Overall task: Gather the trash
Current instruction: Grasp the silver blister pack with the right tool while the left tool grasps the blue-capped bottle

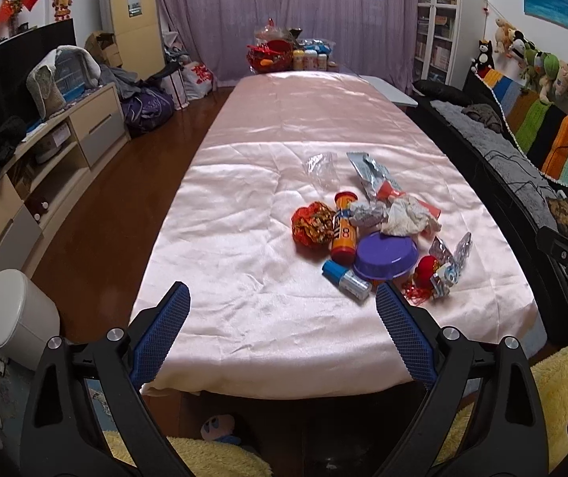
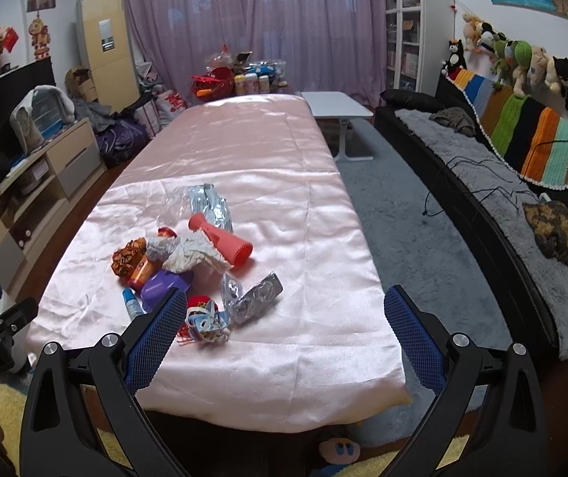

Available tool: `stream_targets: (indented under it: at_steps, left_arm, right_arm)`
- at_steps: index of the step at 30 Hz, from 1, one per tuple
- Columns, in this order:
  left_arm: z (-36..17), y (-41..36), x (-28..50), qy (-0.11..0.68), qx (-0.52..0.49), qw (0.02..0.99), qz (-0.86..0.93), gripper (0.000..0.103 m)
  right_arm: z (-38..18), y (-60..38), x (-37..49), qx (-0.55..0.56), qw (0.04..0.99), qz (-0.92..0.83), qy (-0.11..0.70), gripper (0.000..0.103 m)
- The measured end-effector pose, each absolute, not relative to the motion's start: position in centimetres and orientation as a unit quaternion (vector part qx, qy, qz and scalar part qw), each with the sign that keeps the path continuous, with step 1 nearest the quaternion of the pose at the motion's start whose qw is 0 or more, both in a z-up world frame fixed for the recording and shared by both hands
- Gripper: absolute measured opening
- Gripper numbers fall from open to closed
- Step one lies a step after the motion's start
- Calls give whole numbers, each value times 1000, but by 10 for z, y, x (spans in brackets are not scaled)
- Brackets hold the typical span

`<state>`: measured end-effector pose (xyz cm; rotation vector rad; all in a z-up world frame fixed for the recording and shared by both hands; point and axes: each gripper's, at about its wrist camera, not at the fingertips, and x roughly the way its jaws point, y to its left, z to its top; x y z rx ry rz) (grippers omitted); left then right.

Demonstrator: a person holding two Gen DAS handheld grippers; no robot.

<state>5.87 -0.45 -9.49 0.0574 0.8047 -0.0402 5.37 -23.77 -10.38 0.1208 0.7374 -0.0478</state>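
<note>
A pile of trash lies on the pink-covered table (image 1: 244,183): an orange tube (image 1: 343,230), a purple bowl (image 1: 385,256), a crumpled white tissue (image 1: 407,218), a small blue-capped bottle (image 1: 347,284), a red-gold wrapper ball (image 1: 312,223) and foil wrappers (image 1: 367,171). My left gripper (image 1: 282,298) is open and empty, just short of the pile. My right gripper (image 2: 284,302) is open and empty above the table's near end; the pile (image 2: 188,262) with a pink cone (image 2: 220,238) and silver foil (image 2: 256,298) lies by its left finger.
A white lidded bin (image 1: 14,310) stands on the floor left of the table. A TV cabinet (image 1: 65,135) lines the left wall. A black sofa with grey throw (image 2: 482,183) runs along the right. A small white table (image 2: 335,105) stands beyond. Clutter sits at the table's far end (image 1: 288,55).
</note>
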Motion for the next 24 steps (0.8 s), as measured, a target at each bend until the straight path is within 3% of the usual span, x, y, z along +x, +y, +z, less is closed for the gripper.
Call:
stream_targets:
  at_steps: [7,18,24]
  left_arm:
    - [-127,-14,83,441,19,895,-55,73]
    - [-165,-53,124,488,29,868,-90,59]
    - [-184,-57,143,506,28,858,-81,59]
  right_arm:
    - [-137,-232,83,84,908,16,411,70]
    - [-154,-223,120,111,893,32,436,64]
    - [-170,-214,140,116,878,35,463,64]
